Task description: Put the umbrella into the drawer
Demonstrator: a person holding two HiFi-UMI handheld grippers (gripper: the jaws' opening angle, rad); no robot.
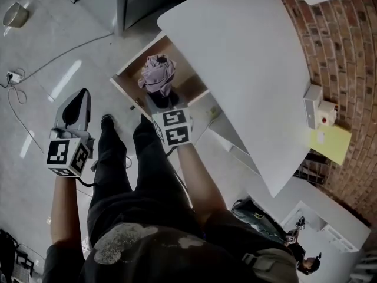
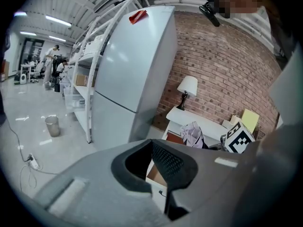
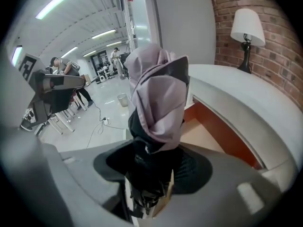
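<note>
The folded lilac umbrella [image 1: 156,74] stands upright over the open wooden drawer [image 1: 187,79] of the white desk. My right gripper [image 1: 164,104] is shut on the umbrella's black lower end. In the right gripper view the umbrella [image 3: 156,93] rises out of the right gripper [image 3: 151,164], with the drawer's orange-brown inside [image 3: 210,126] behind it. My left gripper [image 1: 79,104] hangs over the floor left of the drawer, jaws together and nothing in them. The left gripper view shows the left gripper [image 2: 158,150] in front, with the umbrella [image 2: 193,134] and drawer [image 2: 156,174] beyond.
A curved white desk top [image 1: 247,69] overhangs the drawer, against a brick wall [image 1: 347,46]. A yellow pad [image 1: 331,141] and a white box [image 1: 318,108] lie on it. The person's legs [image 1: 118,158] stand before the drawer. A cable and socket strip [image 1: 13,75] lie on the floor at left. A tall fridge [image 2: 132,70] stands beside the desk.
</note>
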